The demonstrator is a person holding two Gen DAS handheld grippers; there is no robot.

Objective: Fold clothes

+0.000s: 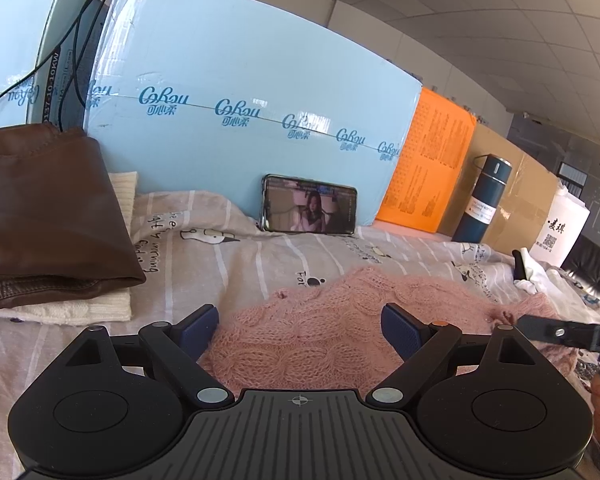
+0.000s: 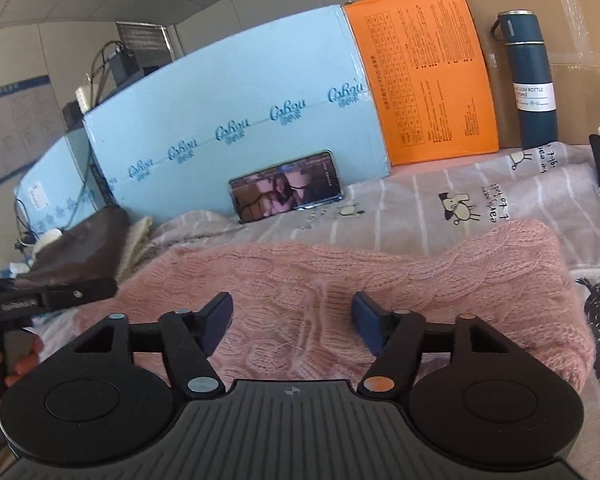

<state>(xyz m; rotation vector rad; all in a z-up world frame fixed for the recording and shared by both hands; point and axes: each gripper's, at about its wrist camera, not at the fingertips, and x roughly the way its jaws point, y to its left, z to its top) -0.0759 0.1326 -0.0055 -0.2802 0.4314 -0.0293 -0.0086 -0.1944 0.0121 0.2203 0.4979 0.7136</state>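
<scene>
One pink knitted sweater (image 2: 340, 280) lies bunched across a striped, cartoon-printed bedsheet (image 2: 480, 184), directly ahead of both tools, with blue cartons (image 1: 240, 80) standing at twelve o'clock behind it. The loose, fuzzy cable knit looks light, soft and floppy, likely to sag and snag; a hem or shoulder edge, pinched through both layers, seems the surest hold. A folded brown leather garment (image 1: 40, 216) sits at ten o'clock in the left view. The left tool (image 1: 300, 330) hovers with jaws wide apart, gripping nothing. The right tool (image 2: 292, 322) is likewise spread over the knit, empty, its pads (image 2: 366, 320) clear of the wool.
</scene>
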